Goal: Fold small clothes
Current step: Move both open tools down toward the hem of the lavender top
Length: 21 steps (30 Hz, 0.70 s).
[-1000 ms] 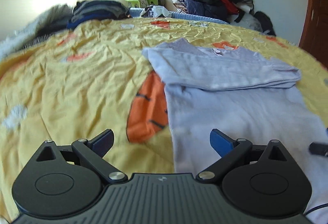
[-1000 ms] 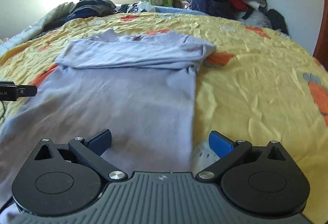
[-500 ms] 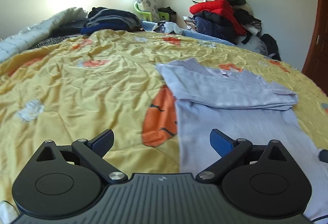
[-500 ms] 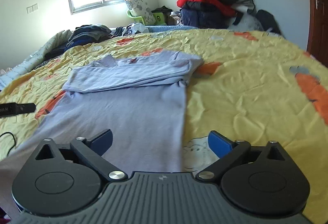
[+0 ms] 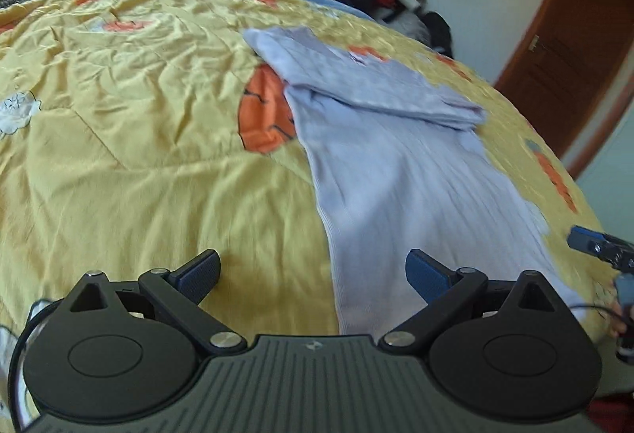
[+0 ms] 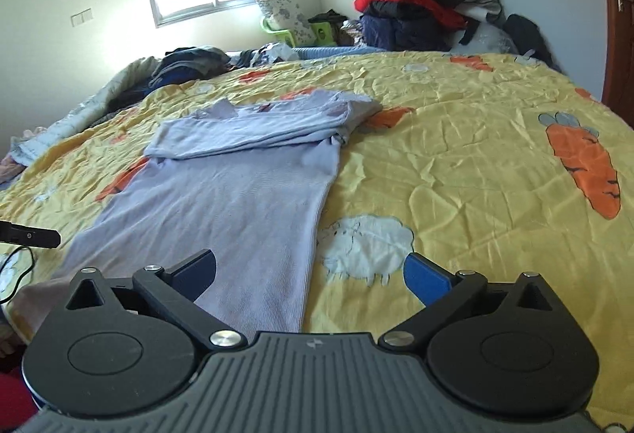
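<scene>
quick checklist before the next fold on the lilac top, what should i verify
1. Left tongs open, nothing held: ok.
2. Right tongs open, nothing held: ok.
3. Top lies flat on the bedspread, far part already folded across: ok.
4. Near hem within reach of both tongs: cannot tell, the hem is hidden behind the tong bodies.
5. Each tongs straddles a long side edge of the top: ok.
6. Cable by the left tongs clear of the fabric: cannot tell.
</scene>
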Each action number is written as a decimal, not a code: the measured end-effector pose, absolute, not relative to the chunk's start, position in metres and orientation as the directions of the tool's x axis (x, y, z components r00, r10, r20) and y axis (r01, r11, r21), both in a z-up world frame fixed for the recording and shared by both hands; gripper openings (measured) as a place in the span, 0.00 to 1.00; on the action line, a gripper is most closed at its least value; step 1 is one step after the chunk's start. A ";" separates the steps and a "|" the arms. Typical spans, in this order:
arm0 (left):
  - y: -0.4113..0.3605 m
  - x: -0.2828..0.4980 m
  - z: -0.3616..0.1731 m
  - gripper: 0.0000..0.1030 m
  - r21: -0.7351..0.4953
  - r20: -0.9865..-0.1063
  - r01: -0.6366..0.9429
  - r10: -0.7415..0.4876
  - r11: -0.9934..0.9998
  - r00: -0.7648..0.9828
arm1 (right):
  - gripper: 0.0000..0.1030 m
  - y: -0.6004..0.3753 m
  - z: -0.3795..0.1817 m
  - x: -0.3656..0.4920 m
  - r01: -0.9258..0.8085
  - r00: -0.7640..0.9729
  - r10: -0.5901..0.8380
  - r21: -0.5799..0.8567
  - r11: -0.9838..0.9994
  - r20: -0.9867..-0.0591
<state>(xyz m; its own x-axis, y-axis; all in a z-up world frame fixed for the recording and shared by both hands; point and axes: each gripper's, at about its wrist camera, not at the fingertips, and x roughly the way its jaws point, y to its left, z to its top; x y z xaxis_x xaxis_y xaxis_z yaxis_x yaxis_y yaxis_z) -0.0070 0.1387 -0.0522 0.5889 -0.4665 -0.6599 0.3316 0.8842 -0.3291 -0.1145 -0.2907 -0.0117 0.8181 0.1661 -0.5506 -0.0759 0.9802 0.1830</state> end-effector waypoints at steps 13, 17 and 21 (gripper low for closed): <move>0.119 -0.046 -0.052 0.98 -0.372 -0.713 0.505 -0.588 0.779 0.382 | 0.62 -0.284 -0.016 -0.163 -0.171 0.666 0.279 0.222 0.960 -0.691; 0.110 -0.050 -0.052 0.98 -0.344 -0.724 0.519 -0.573 0.783 0.384 | 0.53 -0.276 -0.021 -0.167 -0.180 0.652 0.278 0.212 0.960 -0.706; 0.104 -0.055 -0.051 0.97 -0.308 -0.743 0.539 -0.553 0.784 0.378 | 0.39 -0.274 -0.020 -0.168 -0.180 0.646 0.284 0.220 0.959 -0.709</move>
